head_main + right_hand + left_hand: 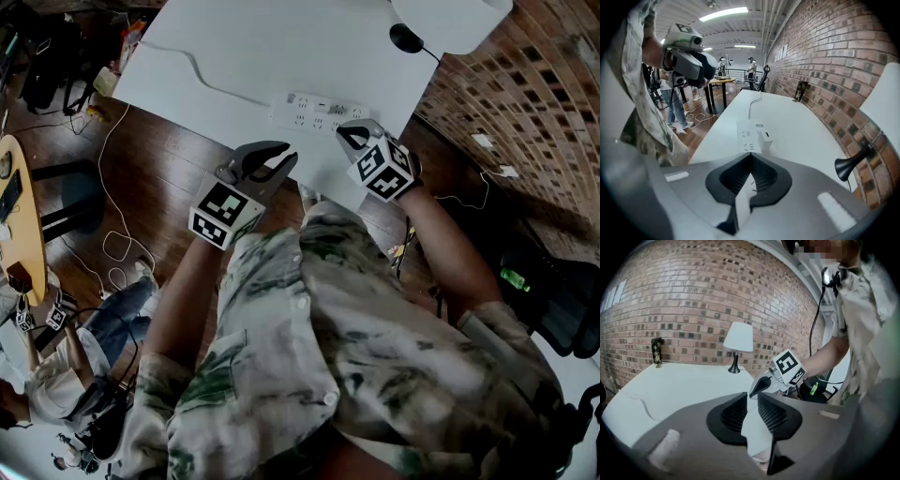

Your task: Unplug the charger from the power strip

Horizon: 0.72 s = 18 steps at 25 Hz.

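**Charger still plugged in, both claws empty**

The charger (765, 139), a white block, sits plugged into the strip (748, 136) on the white table (244, 47). The right gripper (751, 155) points at it from nearby, jaws clenched on nothing. The left gripper (751, 397) hovers by the table edge, jaws slightly parted and empty. To do this well, pin the strip with the left, part the right jaws, grip the block's sides and pull straight out. No brand or print is legible.
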Motion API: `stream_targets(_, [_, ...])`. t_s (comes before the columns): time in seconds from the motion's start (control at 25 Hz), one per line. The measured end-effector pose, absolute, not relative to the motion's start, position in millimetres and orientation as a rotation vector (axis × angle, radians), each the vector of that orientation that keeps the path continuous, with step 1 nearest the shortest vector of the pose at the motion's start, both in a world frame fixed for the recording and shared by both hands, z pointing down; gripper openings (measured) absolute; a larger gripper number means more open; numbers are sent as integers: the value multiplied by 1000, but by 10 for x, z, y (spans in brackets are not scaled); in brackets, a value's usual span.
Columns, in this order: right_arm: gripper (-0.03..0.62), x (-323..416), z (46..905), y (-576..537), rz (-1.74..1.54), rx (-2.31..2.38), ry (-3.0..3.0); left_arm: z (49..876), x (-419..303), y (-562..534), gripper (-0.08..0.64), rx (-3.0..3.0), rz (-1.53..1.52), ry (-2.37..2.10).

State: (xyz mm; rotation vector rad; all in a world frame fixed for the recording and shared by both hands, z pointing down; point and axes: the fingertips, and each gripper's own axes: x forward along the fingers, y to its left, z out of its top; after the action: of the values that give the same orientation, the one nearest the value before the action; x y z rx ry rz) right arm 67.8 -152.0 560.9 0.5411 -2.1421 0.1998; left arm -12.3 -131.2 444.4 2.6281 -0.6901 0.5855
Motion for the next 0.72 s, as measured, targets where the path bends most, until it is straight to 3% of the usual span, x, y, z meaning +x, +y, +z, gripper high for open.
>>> stream_targets(0.4, [4,678,6008,-1910,201,408,-2072,5492,508,-2309,131,2758,1143,-455])
stream_targets(0.72, [-2,703,6007,-1877,279,344,-2028,5671,654,-2312,143,2756,1130,-122])
